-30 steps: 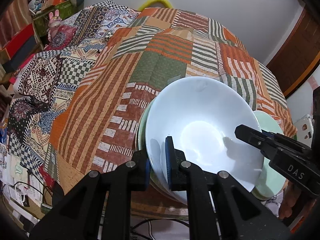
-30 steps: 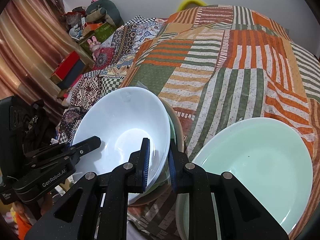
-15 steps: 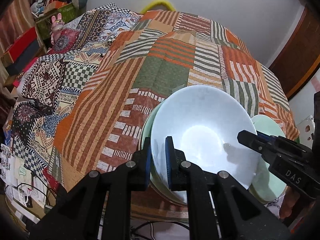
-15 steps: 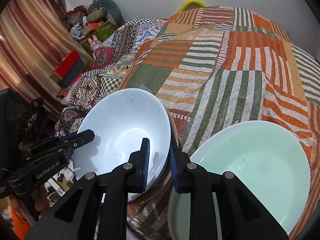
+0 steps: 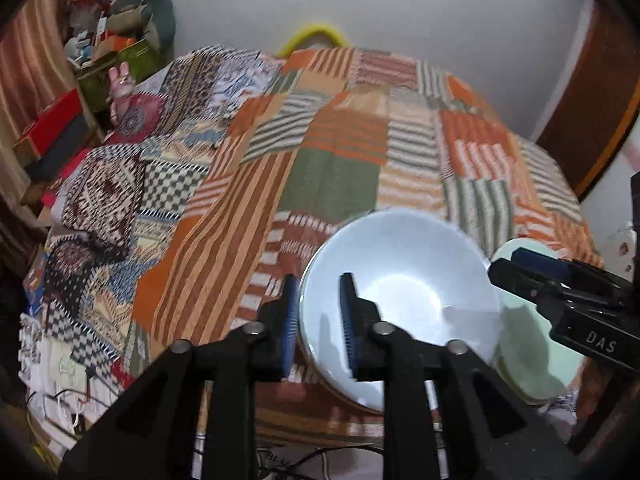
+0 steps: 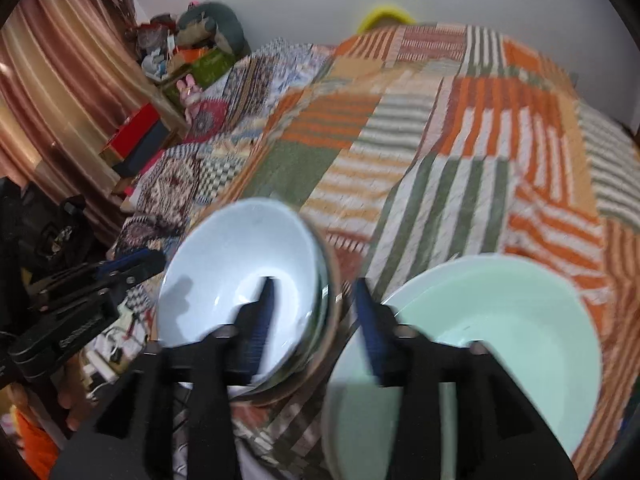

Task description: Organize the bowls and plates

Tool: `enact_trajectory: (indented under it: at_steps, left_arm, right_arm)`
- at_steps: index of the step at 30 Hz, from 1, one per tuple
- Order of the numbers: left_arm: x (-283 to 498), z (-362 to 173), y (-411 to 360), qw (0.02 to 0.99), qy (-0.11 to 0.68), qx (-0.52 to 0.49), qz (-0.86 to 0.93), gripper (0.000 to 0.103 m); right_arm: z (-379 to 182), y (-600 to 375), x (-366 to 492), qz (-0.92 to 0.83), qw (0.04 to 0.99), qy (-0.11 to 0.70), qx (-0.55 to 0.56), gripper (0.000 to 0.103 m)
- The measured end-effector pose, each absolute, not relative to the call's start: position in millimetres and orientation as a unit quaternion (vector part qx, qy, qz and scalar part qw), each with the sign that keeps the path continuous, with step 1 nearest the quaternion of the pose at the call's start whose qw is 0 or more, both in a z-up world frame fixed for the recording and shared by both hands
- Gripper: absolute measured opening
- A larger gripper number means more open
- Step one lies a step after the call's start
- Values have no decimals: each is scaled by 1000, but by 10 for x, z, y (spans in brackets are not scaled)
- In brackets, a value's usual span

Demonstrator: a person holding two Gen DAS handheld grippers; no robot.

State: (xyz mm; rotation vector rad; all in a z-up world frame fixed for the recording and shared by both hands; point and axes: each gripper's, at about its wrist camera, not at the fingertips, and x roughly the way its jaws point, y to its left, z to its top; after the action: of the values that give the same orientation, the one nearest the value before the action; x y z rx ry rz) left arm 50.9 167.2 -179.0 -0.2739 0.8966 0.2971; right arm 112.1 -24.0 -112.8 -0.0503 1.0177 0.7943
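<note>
The white bowl sits nested on the stack; both claws, left gripper and right gripper, have just been opening and grip nothing. The green plate remains separate.

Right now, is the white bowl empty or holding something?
Empty. The white bowl shows only bare glazed inside in both wrist views, resting nested on other dishes beside the green plate.
</note>
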Motion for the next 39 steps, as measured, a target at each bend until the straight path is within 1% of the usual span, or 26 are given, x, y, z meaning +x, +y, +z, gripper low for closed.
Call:
enact_trajectory:
  at_steps: [1, 3, 9, 20, 25, 29, 32, 36, 39]
  left_arm:
    - [501, -1763, 1678, 883, 426, -131, 144, 33]
    - [485, -1731, 1681, 887, 418, -128, 147, 37]
    - [475, -1883, 1771, 877, 431, -153, 145, 37]
    - [469, -2349, 1932, 851, 467, -208, 121, 37]
    - [489, -2460, 1963, 848, 465, -231, 104, 37]
    - [523, -2520, 1975, 845, 468, -240, 97, 37]
    - [549, -2548, 1956, 845, 468, -240, 96, 37]
    - [578, -2569, 1928, 843, 471, -246, 80, 26]
    - [579, -2561, 1912, 844, 471, -243, 83, 26]
  right_arm:
    - [-1087, -264, 1117, 368, 805, 465, -22, 51]
    - [-1026, -292, 1114, 367, 812, 454, -23, 51]
    - [-1067, -297, 1161, 366, 810, 459, -18, 51]
    - [-1361, -173, 1209, 366, 782, 505, -10, 51]
    - [-1441, -119, 1229, 372, 770, 518, -8, 51]
    - [-1482, -102, 1257, 371, 766, 525, -6, 39]
    - [-1530, -116, 1273, 369, 763, 530, 2, 33]
    - [-1538, -133, 1265, 374, 759, 532, 13, 26]
    - [-1525, -106, 1237, 372, 762, 530, 3, 24]
